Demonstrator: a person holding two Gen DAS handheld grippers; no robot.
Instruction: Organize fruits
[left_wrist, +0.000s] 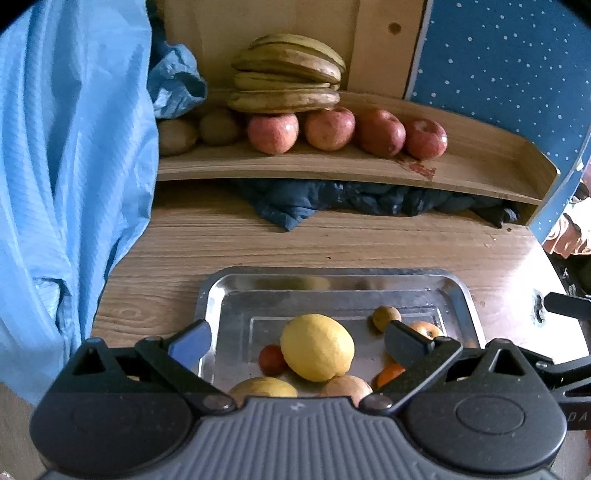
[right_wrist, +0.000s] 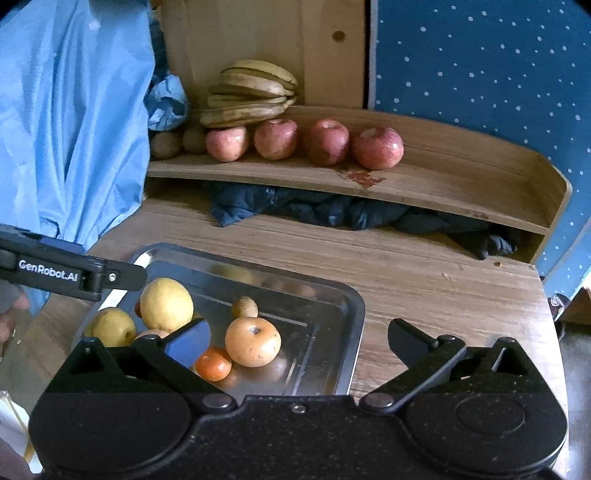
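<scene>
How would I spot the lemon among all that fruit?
Look at the shiny metal tray on the wooden table, in front of the shelf of red apples. The lemon lies near the tray's middle: the biggest fruit there, bright yellow and egg-shaped, unlike its rounder neighbours.

Glossy metal tray (right_wrist: 352, 314) on matt grained wood table (right_wrist: 424, 280); rumpled blue cloth (left_wrist: 66, 166).

Both claws (left_wrist: 295, 341) (right_wrist: 299, 341) apparently agape, empty
</scene>
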